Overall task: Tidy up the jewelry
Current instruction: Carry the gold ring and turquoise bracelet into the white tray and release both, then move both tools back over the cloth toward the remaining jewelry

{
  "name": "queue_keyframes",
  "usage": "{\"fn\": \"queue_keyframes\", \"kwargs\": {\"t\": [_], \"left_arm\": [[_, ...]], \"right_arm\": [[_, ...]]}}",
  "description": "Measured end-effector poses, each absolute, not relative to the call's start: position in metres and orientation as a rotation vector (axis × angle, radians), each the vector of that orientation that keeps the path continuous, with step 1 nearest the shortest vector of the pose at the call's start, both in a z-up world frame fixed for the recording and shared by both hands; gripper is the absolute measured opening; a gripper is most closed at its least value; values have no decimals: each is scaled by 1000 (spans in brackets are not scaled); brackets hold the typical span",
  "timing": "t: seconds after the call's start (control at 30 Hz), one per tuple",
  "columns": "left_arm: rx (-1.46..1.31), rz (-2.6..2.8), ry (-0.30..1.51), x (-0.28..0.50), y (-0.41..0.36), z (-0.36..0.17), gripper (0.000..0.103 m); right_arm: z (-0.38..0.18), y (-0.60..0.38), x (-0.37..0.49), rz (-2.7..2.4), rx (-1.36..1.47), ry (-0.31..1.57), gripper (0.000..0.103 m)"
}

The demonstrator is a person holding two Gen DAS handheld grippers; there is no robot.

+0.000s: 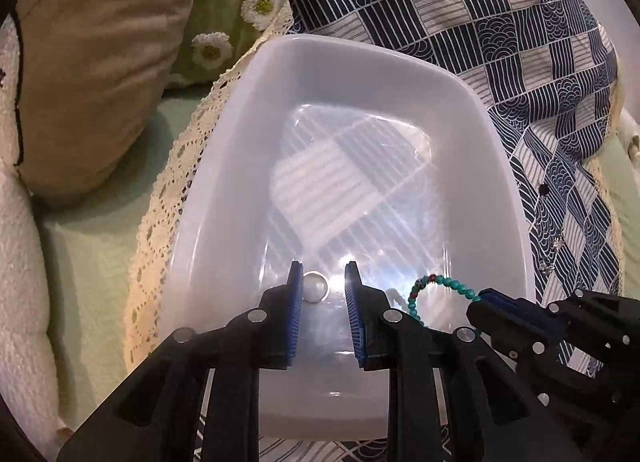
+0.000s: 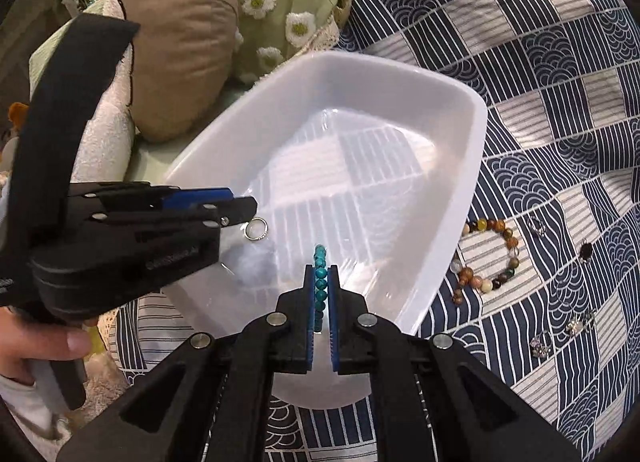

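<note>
A white plastic bin point(image 1: 236, 150) rests on a blue patterned cloth point(image 1: 520, 42). My left gripper point(image 1: 324, 266) hangs over its near end, open. A small silver ring point(image 1: 316, 288) shows between the pads, close to the left one and clear of the right one. In the right wrist view the ring point(image 2: 256, 229) sits just off the left gripper's point(image 2: 244, 206) tips; I cannot tell whether it lies on the bin floor. My right gripper point(image 2: 321, 268) is shut on a turquoise bead bracelet point(image 2: 320, 258) above the bin point(image 2: 460, 182). The bracelet point(image 1: 440, 282) loops out of the right gripper point(image 1: 484, 296).
On the cloth right of the bin lie a brown mixed-bead bracelet point(image 2: 486, 254), several small rings point(image 2: 540, 342) and a dark stone piece point(image 2: 586, 252). A tan cushion point(image 1: 92, 62) and a green daisy cushion point(image 2: 280, 2) lie behind the bin. A person's hand point(image 2: 40, 346) holds the left gripper.
</note>
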State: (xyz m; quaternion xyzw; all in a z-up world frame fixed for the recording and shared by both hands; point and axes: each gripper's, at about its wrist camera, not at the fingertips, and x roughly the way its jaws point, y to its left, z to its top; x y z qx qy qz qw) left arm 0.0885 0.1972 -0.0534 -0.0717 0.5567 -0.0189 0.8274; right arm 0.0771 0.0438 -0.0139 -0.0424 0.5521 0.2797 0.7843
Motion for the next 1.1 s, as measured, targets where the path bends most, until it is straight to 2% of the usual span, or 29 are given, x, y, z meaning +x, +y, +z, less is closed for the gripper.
{"fn": "queue_keyframes", "kwargs": {"t": [0.07,0.13,0.27,0.33,0.37,0.4,0.47,0.5,0.73,0.9,0.93,1.0,1.1], "left_arm": [[-154,-39,1175,86,198,-50,30],[-152,-32,1153,84,198,-44,44],[-156,-23,1096,77,195,-26,49],[-165,-33,1061,71,192,-16,60],[-166,-41,1034,66,188,-8,62],[-165,-49,1015,63,185,-2,66],[-167,-83,975,55,173,9,77],[-171,-102,955,52,166,14,84],[-146,-261,908,38,97,29,84],[-80,-350,963,39,40,11,84],[-57,-366,987,42,27,4,81],[-3,-378,1030,47,9,-8,77],[29,-381,1082,54,-8,-24,77]], "right_arm": [[-11,42,77,601,-94,1187,8],[-9,43,80,599,-91,1179,8],[22,23,79,603,-48,1137,8],[38,10,79,593,-52,1112,12],[51,-6,80,571,-53,1088,17],[58,-17,81,550,-52,1075,37],[74,-49,83,478,-41,1027,63],[80,-66,85,443,-43,1007,63],[47,-179,105,212,-21,1066,63],[1,-228,110,98,-28,1166,63],[-5,-233,112,96,-16,1189,63],[-9,-235,114,99,2,1200,63],[-13,-231,117,106,8,1210,63]]}}
